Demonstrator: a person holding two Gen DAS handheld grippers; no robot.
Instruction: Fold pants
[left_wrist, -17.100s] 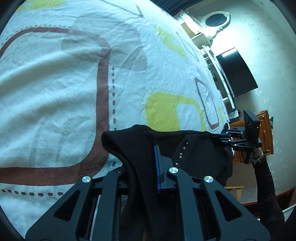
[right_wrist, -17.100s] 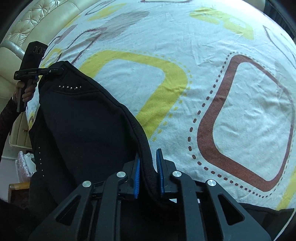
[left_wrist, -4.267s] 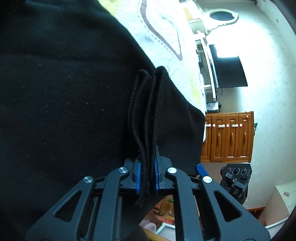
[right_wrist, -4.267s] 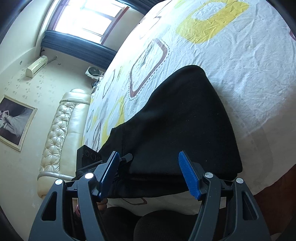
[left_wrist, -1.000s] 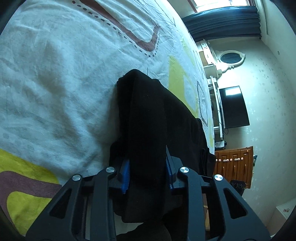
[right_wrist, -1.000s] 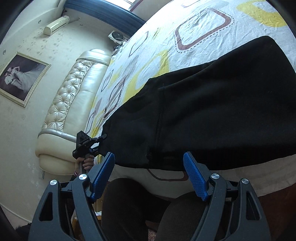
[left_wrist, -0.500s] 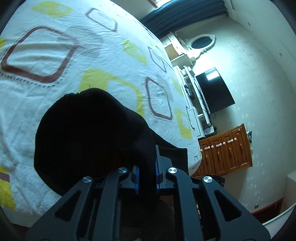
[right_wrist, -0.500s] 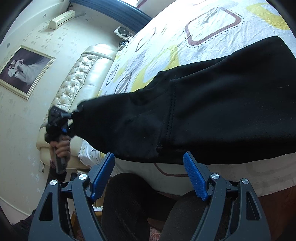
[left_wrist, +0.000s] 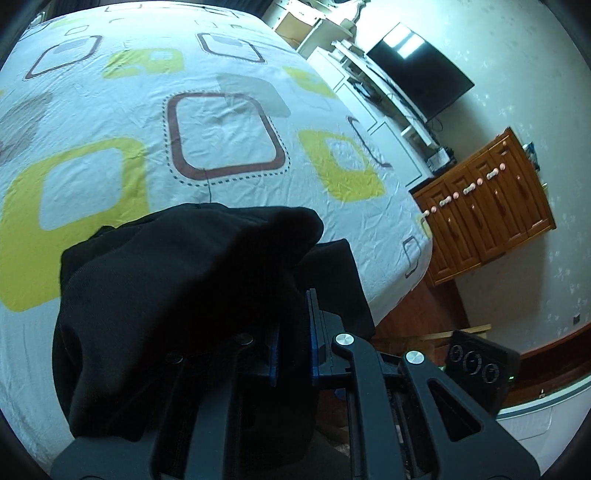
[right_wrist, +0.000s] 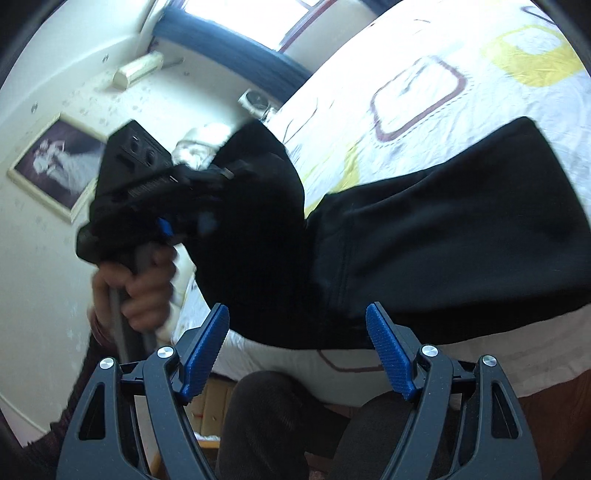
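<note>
Pants, black, mid-fold on bed – 1 end lifted

L to R: left gripper (right_wrist: 207, 221) pinched tight on 1 end of the pants (right_wrist: 443, 236), raised above the part lying flat on the bedsheet (left_wrist: 221, 140) by the bed edge; long axis runs L-R, free end to the R. Right gripper (right_wrist: 299, 350) spread wide, empty, just short of the near hem. Fabric thick, matte, soft knit; sheet white cotton w/ rounded squares.

my right gripper (right_wrist: 297, 352) has black triangular-cutout arms, silver screws and ribbed blue pads (right_wrist: 388, 356). my left gripper (left_wrist: 293, 347) is built the same, with a black camera block carrying round lenses. dark trousers (right_wrist: 280, 417) cover my knees.
</note>
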